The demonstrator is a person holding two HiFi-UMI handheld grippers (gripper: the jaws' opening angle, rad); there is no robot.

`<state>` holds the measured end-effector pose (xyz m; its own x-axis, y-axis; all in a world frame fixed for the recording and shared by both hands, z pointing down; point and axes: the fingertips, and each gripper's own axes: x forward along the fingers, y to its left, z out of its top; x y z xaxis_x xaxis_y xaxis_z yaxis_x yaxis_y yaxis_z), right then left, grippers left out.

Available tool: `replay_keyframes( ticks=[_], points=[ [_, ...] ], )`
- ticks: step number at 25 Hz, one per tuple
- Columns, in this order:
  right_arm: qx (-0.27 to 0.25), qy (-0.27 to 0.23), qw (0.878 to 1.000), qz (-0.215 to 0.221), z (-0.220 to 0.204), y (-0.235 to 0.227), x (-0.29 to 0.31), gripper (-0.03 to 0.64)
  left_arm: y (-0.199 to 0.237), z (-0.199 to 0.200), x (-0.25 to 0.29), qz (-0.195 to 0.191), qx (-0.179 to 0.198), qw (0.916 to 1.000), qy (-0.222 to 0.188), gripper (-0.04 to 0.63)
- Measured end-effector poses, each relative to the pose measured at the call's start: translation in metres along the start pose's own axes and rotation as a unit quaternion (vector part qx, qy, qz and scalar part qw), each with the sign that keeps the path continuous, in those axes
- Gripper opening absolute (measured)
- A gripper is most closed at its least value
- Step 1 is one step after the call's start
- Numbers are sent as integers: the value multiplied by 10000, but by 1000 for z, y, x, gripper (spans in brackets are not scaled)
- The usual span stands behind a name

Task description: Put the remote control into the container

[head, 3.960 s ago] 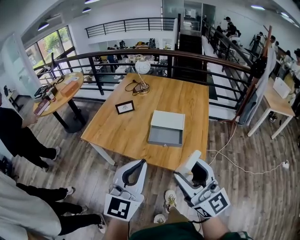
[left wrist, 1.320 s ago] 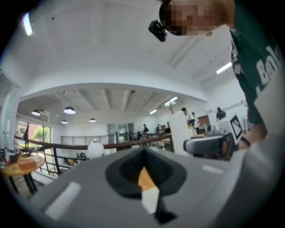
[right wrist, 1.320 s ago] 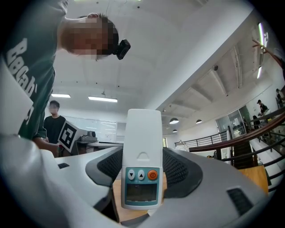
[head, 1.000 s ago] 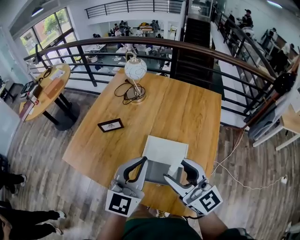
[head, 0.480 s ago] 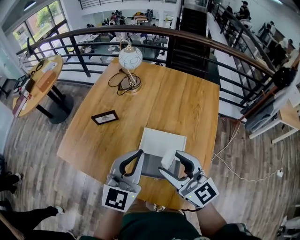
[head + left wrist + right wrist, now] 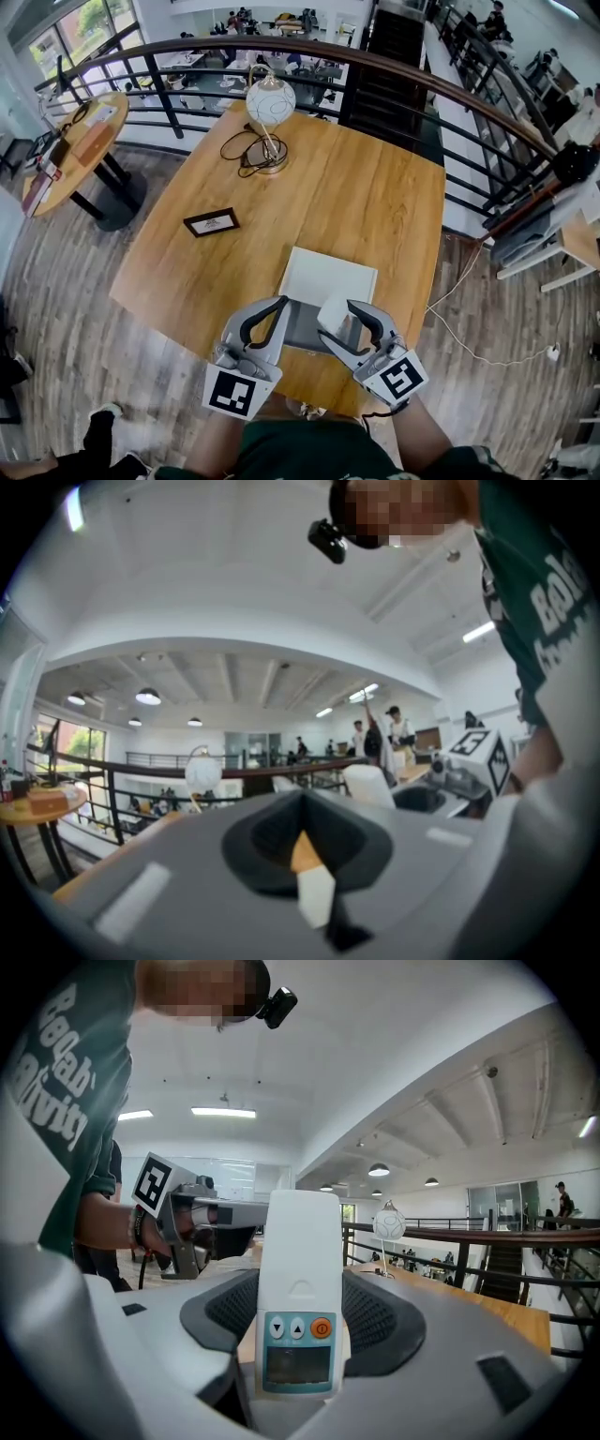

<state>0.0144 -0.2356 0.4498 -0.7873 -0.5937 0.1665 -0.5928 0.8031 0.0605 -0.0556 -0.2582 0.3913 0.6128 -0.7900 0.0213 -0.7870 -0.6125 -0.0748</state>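
White slim remote control (image 6: 298,1269) w/ orange btn is clamped upright in right gripper (image 6: 336,323) above near grey open-topped container (image 6: 302,330), poised for lowering; left gripper (image 6: 277,307) is closed on nothing, kept aside.

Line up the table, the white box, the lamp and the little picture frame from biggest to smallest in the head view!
1. table
2. white box
3. lamp
4. picture frame
The lamp stands farthest from the camera, so its place above the frame is only how it looks here.
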Motion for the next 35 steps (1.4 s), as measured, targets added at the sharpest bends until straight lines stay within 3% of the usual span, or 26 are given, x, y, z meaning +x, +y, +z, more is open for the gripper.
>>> replay_keyframes(
  ticks=[3,7,27,35],
  points=[
    [-34,214,9997,56,-14,1,3,287,0,-5,1,-28,56,10000,56,-6],
    [-1,471,9988,111,-31,1,8,287,-3,-12,4,-122,423,9989,167,-6],
    [-39,1598,9864,390,-98,2,29,285,3,-34,17,-269,183,9988,369,-5],
    [-103,2137,9755,512,-128,5,39,284,-2,-48,24,-402,26,9981,459,-5]
  ],
)
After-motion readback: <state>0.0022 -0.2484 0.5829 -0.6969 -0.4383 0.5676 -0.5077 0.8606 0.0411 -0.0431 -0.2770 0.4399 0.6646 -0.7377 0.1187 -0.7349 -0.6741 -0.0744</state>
